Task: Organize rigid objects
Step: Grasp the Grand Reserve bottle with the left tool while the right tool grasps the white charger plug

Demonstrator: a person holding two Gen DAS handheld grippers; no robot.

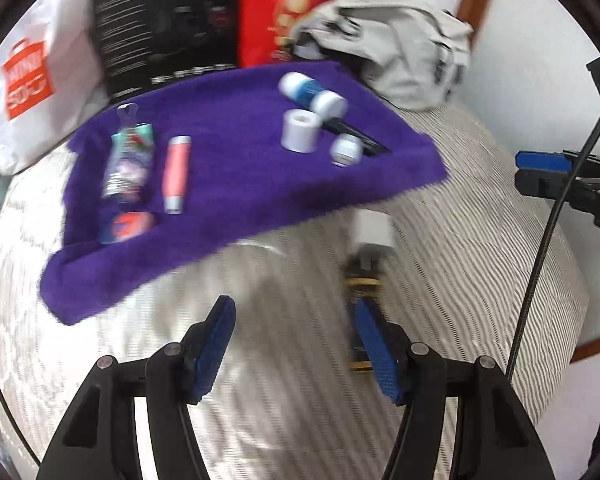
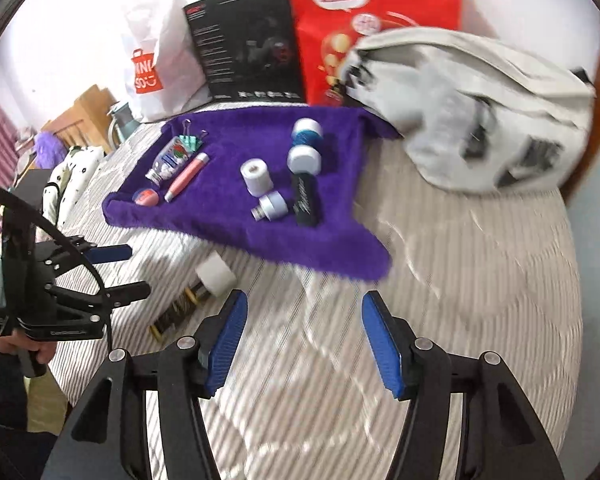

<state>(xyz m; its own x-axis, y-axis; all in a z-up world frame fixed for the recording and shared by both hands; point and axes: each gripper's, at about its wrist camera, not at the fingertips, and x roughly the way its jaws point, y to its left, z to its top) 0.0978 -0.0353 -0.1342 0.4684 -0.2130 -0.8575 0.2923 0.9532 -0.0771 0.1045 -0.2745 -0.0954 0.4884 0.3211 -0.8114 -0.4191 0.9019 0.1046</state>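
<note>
Right wrist only: black case (image 2: 308, 200) beside adapter (image 2: 273, 207).

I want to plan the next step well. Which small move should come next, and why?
Probably lower the open left tongs onto the black-and-gold bottle with the white cap. It lies alone on the striped bedcover, off the purple towel where the other items lie, and the left tongs are nearest.

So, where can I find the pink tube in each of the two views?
Left wrist view: pink tube lies left of centre on the purple towel.
Right wrist view: pink tube lies upper left of centre.
Shared landmark: the clear printed bottle beside it.
</note>
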